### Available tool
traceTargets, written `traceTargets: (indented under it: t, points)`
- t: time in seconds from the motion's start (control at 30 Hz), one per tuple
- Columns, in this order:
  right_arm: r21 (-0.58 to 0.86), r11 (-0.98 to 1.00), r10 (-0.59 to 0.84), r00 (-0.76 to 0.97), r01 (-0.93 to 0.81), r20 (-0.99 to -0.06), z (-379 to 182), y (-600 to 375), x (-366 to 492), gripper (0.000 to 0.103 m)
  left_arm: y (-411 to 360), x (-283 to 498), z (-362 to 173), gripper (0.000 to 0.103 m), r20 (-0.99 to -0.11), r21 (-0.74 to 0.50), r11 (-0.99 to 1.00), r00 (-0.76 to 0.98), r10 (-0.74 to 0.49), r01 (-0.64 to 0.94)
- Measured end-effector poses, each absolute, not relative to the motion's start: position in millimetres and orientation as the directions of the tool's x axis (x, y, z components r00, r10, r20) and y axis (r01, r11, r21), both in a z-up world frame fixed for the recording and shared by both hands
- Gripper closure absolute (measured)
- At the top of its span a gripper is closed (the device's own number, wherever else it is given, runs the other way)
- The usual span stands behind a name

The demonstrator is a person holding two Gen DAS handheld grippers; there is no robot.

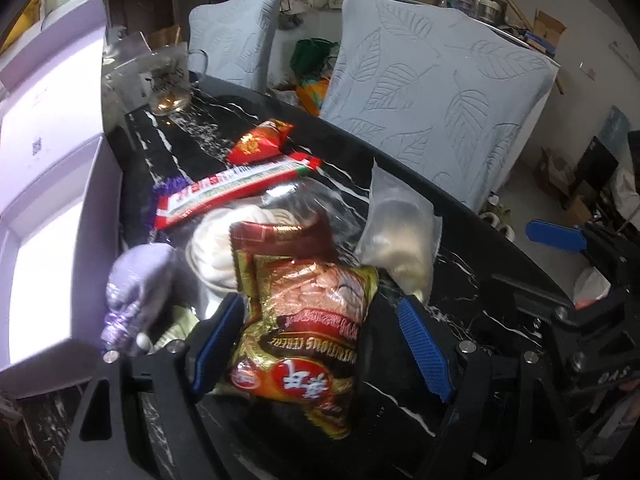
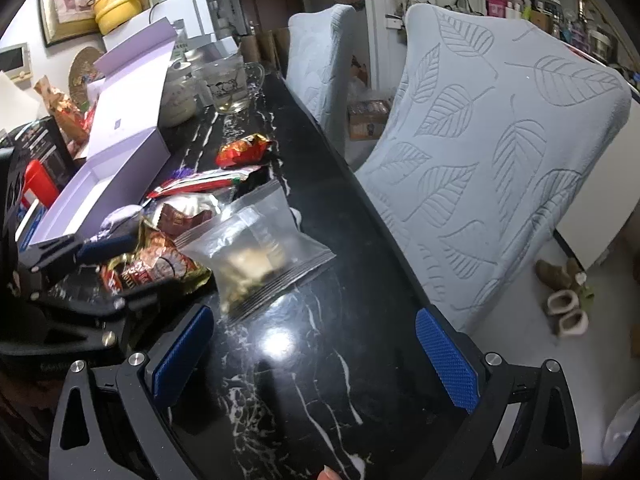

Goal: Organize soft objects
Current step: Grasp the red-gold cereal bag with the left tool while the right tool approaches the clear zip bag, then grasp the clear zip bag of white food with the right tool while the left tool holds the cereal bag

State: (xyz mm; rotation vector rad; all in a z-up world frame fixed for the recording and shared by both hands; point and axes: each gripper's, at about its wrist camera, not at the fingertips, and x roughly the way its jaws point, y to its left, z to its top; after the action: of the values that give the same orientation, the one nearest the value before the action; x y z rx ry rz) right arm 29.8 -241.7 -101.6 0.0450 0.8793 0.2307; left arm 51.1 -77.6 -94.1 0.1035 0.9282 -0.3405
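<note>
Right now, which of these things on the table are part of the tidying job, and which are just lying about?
Part of the job:
- gold cereal packet, between the left gripper pads
- clear pouch
- red snack packet
- long red-and-white packet
- open lilac box

Just lying about:
- glass mug
- leaf-pattern chairs
- slippers

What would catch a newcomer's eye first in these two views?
A heap of shiny snack packets on the black marble table, with the gold cereal bag between the left gripper's blue pads. Right of it lies a clear pouch, ahead of the open right gripper.
</note>
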Motion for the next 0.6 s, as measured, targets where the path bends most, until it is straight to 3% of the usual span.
traceTargets:
  t: [0.03,0.33,0.6]
  points:
    - [0.133,0.975,0.217,0.613,-0.180,-0.759,-102,-242,30,0.000,-77,51,-95,0.046,-0.801,-0.048,0.943,0.551,-0.233,0.328]
    - [0.117,0.973,0.216,0.612,-0.198,-0.761,-100,-243,34,0.000,-80,39,-92,0.055,-0.790,-0.024,0.936,0.567,-0.233,0.352]
    - [0.108,0.947,0.279,0.608,-0.304,-0.743,-93,-230,43,0.000,-75,22,-87,0.057,-0.808,-0.072,0.933,0.528,-0.262,0.353]
